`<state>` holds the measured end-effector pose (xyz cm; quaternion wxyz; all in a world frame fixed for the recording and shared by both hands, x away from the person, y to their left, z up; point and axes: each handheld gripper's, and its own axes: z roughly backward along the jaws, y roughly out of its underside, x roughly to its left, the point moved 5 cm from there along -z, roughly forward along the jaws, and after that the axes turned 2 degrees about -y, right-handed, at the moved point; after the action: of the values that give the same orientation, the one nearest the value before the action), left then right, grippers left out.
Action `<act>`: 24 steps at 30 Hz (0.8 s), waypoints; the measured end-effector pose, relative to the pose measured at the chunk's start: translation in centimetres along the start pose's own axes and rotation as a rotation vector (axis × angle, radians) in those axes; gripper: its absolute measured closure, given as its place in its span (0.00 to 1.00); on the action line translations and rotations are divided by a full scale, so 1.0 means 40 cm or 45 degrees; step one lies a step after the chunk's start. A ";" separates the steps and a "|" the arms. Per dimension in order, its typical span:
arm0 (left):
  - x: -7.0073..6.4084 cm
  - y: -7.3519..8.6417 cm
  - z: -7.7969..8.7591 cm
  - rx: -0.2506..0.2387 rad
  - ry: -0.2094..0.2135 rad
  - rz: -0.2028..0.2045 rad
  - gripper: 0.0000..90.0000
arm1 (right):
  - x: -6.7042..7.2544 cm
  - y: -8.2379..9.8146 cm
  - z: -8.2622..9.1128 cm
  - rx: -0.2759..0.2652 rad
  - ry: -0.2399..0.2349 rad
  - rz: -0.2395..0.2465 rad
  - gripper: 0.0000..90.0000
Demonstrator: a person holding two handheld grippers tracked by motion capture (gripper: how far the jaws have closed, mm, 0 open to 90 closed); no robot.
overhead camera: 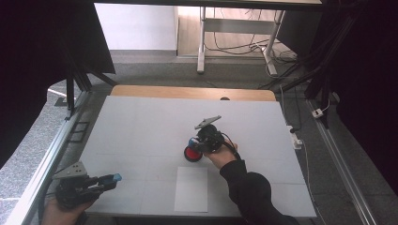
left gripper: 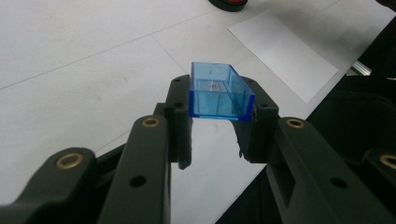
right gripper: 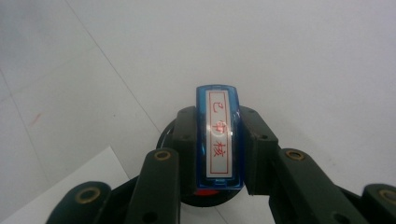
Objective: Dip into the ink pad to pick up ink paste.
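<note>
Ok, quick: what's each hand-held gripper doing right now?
Left hand-held gripper: shut on blue cap.
Right hand-held gripper: shut on stamp.

Even, soft light on the pale grey tabletop [overhead camera: 141, 126]; dark, underexposed corners in the high view; near tongs slightly blurred, shadows faint.
</note>
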<state>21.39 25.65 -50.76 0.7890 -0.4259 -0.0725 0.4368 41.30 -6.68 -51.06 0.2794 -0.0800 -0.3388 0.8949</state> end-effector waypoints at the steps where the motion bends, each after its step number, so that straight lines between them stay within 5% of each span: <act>1: 0.000 0.000 0.000 0.000 0.001 0.001 0.76 | 0.002 -0.003 0.006 -0.006 -0.002 0.001 0.79; 24: -0.001 -0.001 -0.001 0.005 0.000 -0.004 0.76 | 0.036 0.007 -0.027 0.078 0.008 0.073 0.79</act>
<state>21.40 25.58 -50.76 0.7905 -0.4243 -0.0725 0.4357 40.33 -5.45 -52.00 0.2570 -0.0839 -0.3080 0.9121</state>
